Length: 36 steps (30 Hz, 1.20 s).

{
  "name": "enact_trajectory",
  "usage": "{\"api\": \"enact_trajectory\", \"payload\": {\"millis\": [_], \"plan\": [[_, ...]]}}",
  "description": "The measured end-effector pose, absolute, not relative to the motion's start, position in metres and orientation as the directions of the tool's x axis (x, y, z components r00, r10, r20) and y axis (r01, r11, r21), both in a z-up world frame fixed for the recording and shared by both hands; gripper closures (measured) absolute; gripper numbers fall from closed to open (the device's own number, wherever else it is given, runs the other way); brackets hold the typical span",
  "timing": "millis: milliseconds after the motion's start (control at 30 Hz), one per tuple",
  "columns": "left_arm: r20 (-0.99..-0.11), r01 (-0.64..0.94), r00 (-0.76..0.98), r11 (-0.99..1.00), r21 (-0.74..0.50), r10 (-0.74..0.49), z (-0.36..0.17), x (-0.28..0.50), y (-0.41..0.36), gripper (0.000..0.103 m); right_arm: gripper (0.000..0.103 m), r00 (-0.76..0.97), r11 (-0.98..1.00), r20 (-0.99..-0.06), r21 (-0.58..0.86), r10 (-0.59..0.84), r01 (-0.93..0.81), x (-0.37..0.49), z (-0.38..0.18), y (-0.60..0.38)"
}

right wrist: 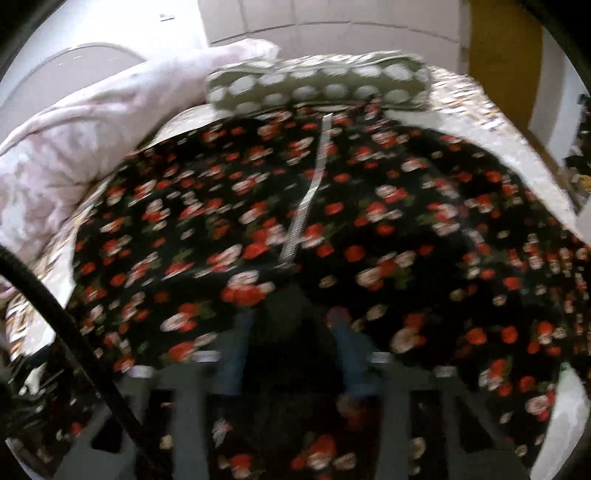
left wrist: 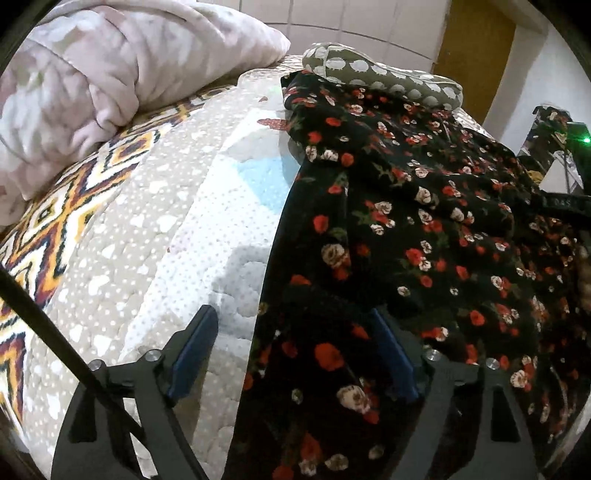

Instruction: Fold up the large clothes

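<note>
Nearest the left wrist lens, the left gripper (left wrist: 293, 328) is seen with its blue-padded fingers (left wrist: 194, 350) spread wide, released, nothing pressed between them. One finger stands over the quilt (left wrist: 155, 236), the other over the edge of the floral garment (left wrist: 424, 229). Contact with the cloth cannot be determined. A black cable (left wrist: 55, 332) crosses the lower left corner.

In the right wrist view everything is smeared by motion blur. The right gripper (right wrist: 291, 332) is only partly resolved: two bluish fingers (right wrist: 351, 354) are made out with dark fabric bunched between them. Its state is recorded as clenched on the floral garment (right wrist: 332, 221), though the pad contact itself is hard to see.

The garment, black with red and cream roses, is spread across the bed, its lower part cut off by both frames. A pale zipper strip (right wrist: 306, 192) is noted running down its middle.

A spotted grey pillow (left wrist: 384, 77) lies at the garment's far edge. A crumpled pink blanket (left wrist: 110, 70) is heaped at left, beside a geometric orange-patterned cover (left wrist: 66, 210). Behind are noted a tiled wall (left wrist: 351, 26) and a brown door (left wrist: 476, 55). Dark equipment with a green light (left wrist: 585, 139) is cut off at the right edge, unidentifiable.
</note>
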<state>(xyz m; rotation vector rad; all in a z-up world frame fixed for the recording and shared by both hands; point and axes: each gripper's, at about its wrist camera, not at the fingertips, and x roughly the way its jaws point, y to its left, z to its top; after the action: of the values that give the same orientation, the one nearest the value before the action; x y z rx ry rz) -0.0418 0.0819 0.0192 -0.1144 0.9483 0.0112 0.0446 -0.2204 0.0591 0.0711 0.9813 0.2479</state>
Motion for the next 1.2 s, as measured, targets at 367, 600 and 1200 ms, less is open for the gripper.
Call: {"api": "enact_trajectory", "payload": {"millis": [367, 600, 1200], "plan": [[-0.802, -0.069, 0.597, 0.994, -0.085, -0.027, 0.017, -0.042, 0.08, 0.016, 0.097, 0.626, 0.998, -0.78, -0.039, -0.004, -0.042, 0.078, 0.128, -0.25], [-0.799, -0.07, 0.601, 0.994, -0.088, -0.028, 0.017, -0.043, 0.081, 0.015, 0.087, 0.478, 0.954, -0.827, -0.226, -0.296, 0.198, 0.135, 0.078, -0.303], [-0.781, -0.069, 0.623, 0.99, -0.119, -0.051, 0.017, -0.046, 0.084, 0.015, 0.087, 0.517, 0.937, -0.783, 0.266, 0.347, -0.226, 0.117, 0.09, -0.117]]}}
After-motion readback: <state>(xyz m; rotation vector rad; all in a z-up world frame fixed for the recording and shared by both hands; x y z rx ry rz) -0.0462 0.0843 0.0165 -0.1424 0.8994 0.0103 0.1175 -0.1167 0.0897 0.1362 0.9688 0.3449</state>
